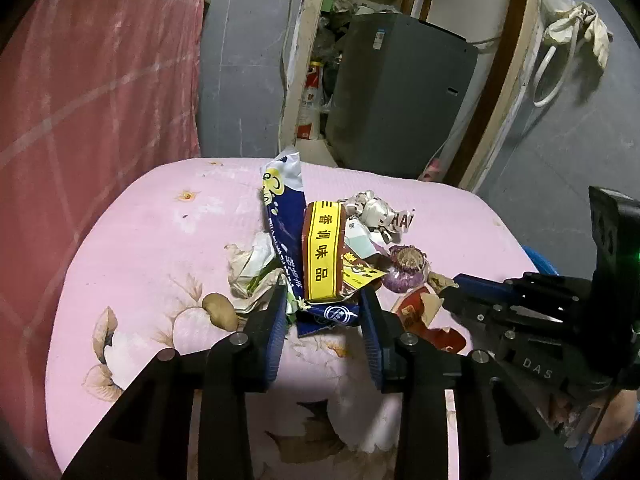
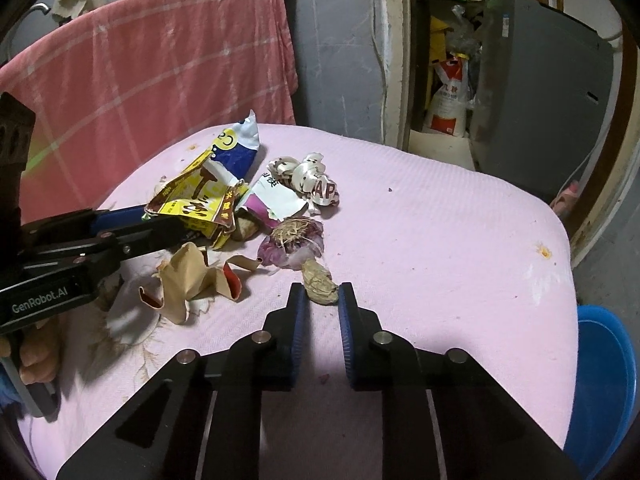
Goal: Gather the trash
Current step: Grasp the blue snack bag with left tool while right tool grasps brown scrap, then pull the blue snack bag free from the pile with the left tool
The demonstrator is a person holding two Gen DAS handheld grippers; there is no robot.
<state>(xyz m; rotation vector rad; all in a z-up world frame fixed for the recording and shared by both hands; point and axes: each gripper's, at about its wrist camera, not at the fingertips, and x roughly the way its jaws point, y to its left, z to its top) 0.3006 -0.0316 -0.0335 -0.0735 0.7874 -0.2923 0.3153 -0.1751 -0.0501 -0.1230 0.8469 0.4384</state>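
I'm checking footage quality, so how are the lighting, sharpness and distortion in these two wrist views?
Left wrist view: strong fisheye bend with dark corners; the pink cloth glares near the left gripper. Right wrist view: same curvature; the peel scrap at the right gripper is sharp, and the near cloth is washed out.

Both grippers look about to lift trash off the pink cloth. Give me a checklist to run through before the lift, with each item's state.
1. Right gripper shut on the brown peel: ok, the pads meet its near end.
2. Left gripper around the blue wrapper and yellow packet: ok, both lie between the fingers.
3. Left grip firm: cannot tell, the contact of the pads is unclear.
4. Grippers apart from each other: ok.
5. Blue bin within reach, beside the table: ok.
6. Loose trash that would stay behind, garlic and torn cup: not ok, uncollected.
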